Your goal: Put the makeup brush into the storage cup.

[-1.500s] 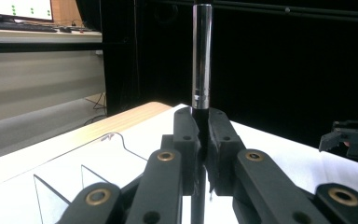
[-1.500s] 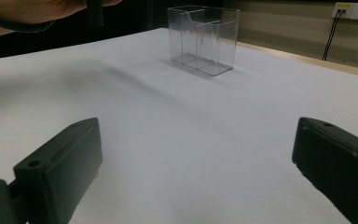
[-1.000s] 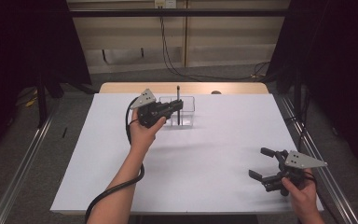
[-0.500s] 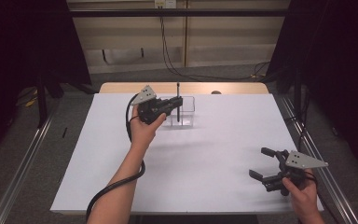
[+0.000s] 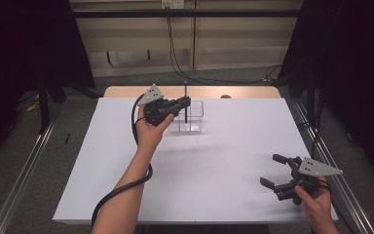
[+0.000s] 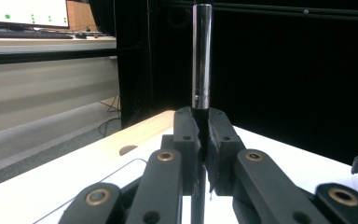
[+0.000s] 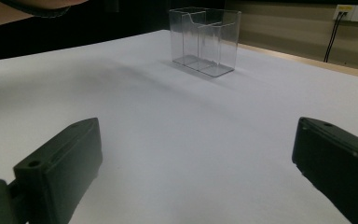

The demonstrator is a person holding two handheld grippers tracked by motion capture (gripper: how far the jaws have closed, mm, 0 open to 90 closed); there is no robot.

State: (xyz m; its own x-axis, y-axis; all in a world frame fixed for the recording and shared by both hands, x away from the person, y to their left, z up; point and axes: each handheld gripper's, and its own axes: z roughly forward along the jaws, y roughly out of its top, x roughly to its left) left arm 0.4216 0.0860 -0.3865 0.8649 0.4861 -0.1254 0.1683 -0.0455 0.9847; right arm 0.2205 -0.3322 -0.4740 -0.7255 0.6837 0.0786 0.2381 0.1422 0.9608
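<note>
Across the white counter (image 5: 199, 185), a clear divided container (image 5: 191, 117) stands near the far edge. Above it the left tool (image 5: 182, 103) pinches a dark pen-like rod (image 6: 201, 56) upright; lowering it into a compartment looks to be next. Well apart, the right tool (image 5: 275, 171) rests spread and empty.

Your left gripper (image 5: 184, 103) holds the pen (image 5: 185, 103) upright over the box (image 5: 195, 119) at the table's (image 5: 224, 195) far middle; right gripper (image 5: 274, 170) near-right corner.
</note>
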